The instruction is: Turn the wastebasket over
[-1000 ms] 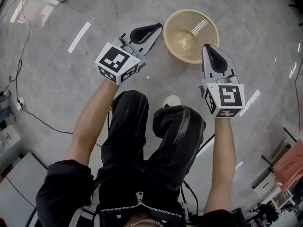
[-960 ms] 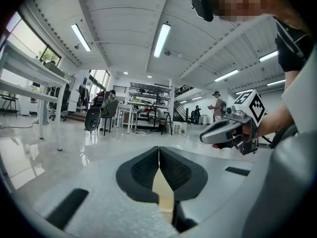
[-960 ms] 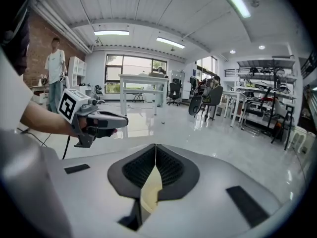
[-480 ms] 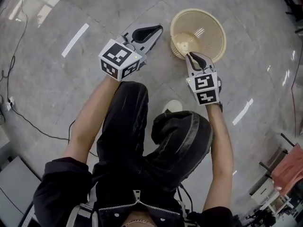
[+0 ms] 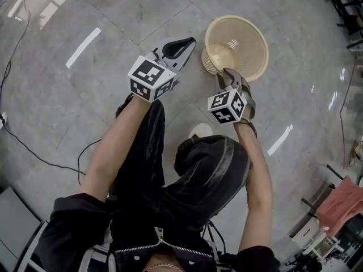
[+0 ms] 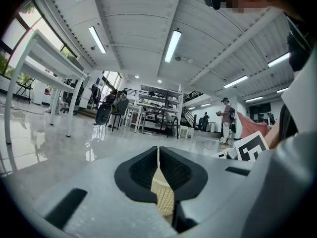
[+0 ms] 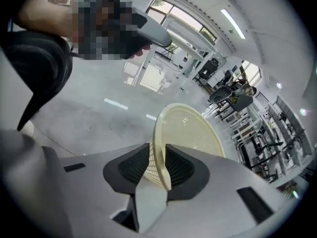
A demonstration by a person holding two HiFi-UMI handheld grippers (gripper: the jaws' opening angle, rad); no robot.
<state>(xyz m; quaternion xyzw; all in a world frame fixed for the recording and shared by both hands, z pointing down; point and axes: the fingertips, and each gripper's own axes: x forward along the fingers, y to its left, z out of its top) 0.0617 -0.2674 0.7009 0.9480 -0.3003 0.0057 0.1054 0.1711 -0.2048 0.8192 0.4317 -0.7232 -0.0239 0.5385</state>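
We are at the gripping step: the right gripper (image 5: 227, 74) has to take the wastebasket (image 5: 250, 43) by its rim before anything can be turned. The cream mesh basket stands mouth-up on the grey floor (image 5: 79, 101), far and to the right of our knees. The right jaws have just been opening and now stand apart with the near rim (image 7: 157, 128) and a strip of the mesh wall between them — we judge that they straddle it and do not yet clamp it.

To do this well, we push the jaws a little further down over the rim so both pads meet the wall below the lip, and only then close. A shallow bite on thin, springy mesh would likely slip once we roll the wrist. We should lift slightly before turning, so the far edge does not drag.

The right forearm reaches forward and down, and its gripper points steeply at the floor with the marker cube facing up. The left gripper (image 5: 185, 43) is closed on nothing, held about level, just left of the basket and apart from it — ready to steady the side.
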